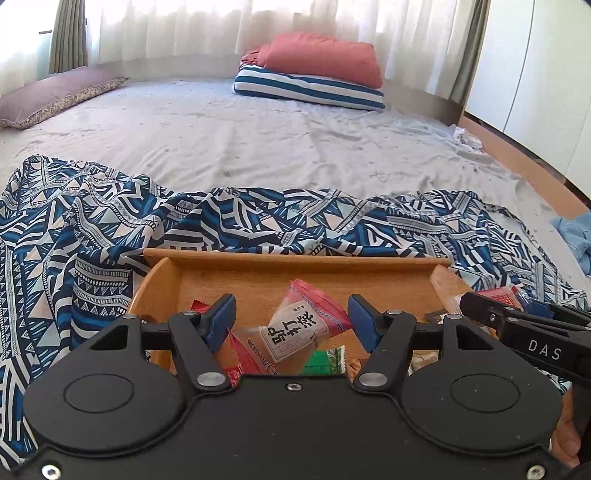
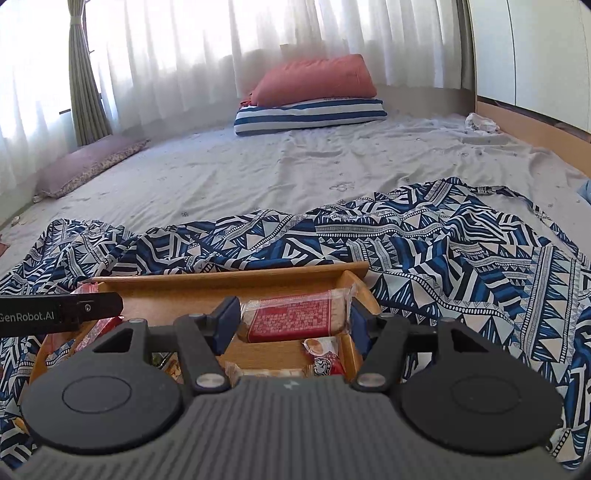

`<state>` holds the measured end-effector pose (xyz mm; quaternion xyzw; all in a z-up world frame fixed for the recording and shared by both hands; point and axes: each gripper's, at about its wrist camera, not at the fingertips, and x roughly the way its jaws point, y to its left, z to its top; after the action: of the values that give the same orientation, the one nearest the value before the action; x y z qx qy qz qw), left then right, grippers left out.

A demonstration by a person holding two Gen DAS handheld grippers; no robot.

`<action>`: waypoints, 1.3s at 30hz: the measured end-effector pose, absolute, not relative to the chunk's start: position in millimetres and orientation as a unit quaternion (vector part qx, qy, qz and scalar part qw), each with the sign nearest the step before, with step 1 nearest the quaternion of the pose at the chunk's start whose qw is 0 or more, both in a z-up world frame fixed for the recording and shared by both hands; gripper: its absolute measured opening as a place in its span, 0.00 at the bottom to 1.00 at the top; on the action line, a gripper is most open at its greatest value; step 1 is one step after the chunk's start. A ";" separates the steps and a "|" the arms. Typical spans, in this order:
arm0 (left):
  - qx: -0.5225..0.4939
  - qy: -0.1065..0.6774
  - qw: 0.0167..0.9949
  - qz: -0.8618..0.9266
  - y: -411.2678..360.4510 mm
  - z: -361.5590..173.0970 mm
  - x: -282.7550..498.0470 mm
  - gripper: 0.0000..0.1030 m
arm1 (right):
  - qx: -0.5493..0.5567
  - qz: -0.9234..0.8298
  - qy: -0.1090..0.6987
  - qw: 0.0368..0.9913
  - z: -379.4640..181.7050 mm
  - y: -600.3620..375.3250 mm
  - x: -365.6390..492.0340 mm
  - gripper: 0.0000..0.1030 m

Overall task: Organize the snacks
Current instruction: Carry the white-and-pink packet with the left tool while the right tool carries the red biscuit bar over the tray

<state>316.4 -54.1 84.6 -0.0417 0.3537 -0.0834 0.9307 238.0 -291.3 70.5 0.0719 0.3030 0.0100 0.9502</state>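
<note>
- The left claw (image 1: pixel 291 319) hangs over a wooden tray (image 1: pixel 295 264), jaws apart.
- Between the jaws lies a pink-and-clear snack packet (image 1: pixel 295 328); whether the pads touch it cannot be told.
- The tray sits on a blue patterned cloth (image 1: pixel 92 240) on the bed (image 1: pixel 221 136).
- The right claw (image 1: pixel 517 325) enters from the right.
- A red pillow (image 1: pixel 321 57) lies on a striped one (image 1: pixel 306 88).

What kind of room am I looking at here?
Most likely a bedroom. A wide bed covered by a grey sheet fills the view, pillows are stacked at its far end, and sheer curtains hang over a bright window behind them.
</note>
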 end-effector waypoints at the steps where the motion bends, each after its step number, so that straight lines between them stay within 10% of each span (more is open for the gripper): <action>1: -0.043 0.355 0.930 -0.081 -54.1 82.7 319.0 0.62 | 0.074 0.010 0.305 0.949 68.4 -291.5 241.1 0.62; 39: -0.013 0.388 0.919 -0.075 -73.7 33.9 366.4 0.63 | 0.054 0.044 0.343 0.937 14.3 -261.9 276.8 0.63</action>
<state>366.4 -73.7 33.9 -0.0131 0.3880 -0.0749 0.9185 276.8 -261.9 14.3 0.0544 0.3426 0.0437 0.9369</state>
